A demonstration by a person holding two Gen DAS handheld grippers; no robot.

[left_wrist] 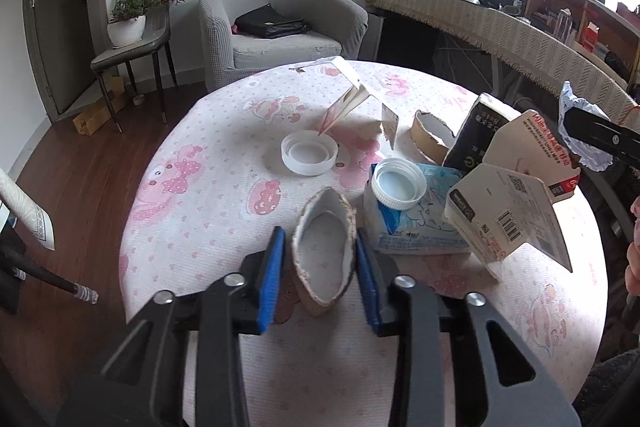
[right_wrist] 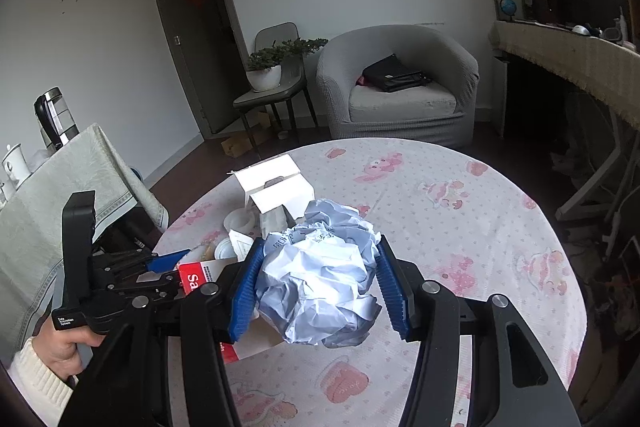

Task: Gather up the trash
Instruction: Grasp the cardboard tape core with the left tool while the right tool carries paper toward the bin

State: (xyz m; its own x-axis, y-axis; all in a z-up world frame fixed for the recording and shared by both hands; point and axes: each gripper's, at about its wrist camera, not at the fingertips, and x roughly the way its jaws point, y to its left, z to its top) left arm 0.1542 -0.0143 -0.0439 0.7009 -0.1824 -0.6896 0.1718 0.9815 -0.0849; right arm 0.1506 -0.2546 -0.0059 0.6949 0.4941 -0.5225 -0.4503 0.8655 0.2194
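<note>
In the left wrist view my left gripper is shut on a squashed brown cardboard tape roll low over the round table with a pink-print cloth. In the right wrist view my right gripper is shut on a crumpled ball of pale blue-white paper, held above the table. The right gripper also shows at the right edge of the left wrist view. The left gripper shows at the left of the right wrist view.
On the table lie a white plastic lid, a second lid on a blue-white packet, an open white carton, a black packet, a cardboard ring and a folded card. A grey armchair stands beyond.
</note>
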